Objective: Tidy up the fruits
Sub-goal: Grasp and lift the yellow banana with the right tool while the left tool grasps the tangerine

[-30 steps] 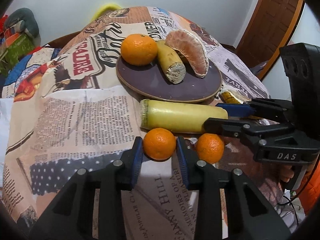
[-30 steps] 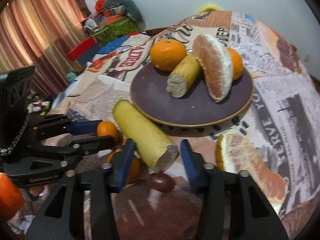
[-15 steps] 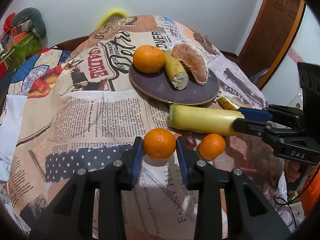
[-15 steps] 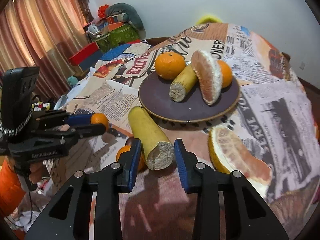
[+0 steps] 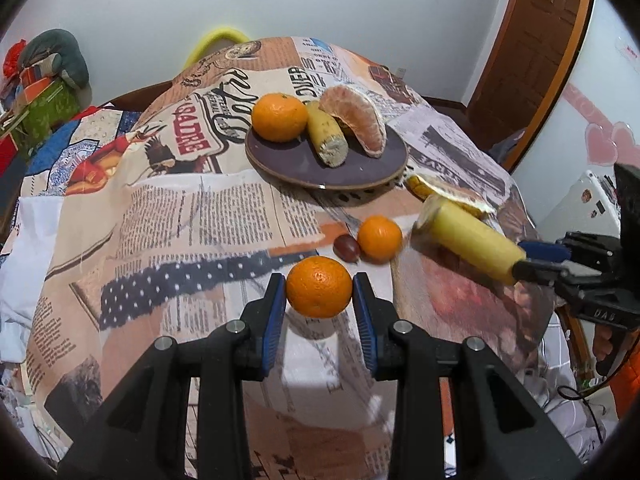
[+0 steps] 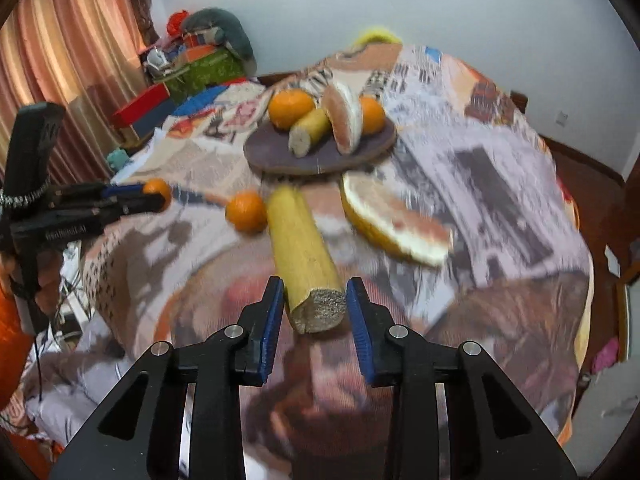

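Nearest to me, the left gripper [image 5: 319, 290] has its fingers pinching a small orange [image 5: 319, 287], held clear above the table [image 5: 168, 216] well short of the plate [image 5: 280, 158]; off to the plate's near right side, the right gripper [image 6: 315, 307] has its fingers clamped on the cut end of a banana piece [image 6: 302, 250], which sticks out toward the plate. I'd say both fruits are on their way to the plate, and the careful way is to bring them in one at a time, low over the rim, setting each into the bare front part so nothing already there gets knocked. Just before the plate, a second orange [image 5: 379, 238] sits on the table touching a dark grape [image 5: 346, 246], with a peeled citrus wedge [image 6: 394, 226] near the plate's right edge. Farther off, the plate itself holds an orange [image 5: 279, 117], a short banana stub [image 5: 326, 134], a large peeled segment [image 5: 356, 120], and another orange [image 6: 372, 115] behind that.
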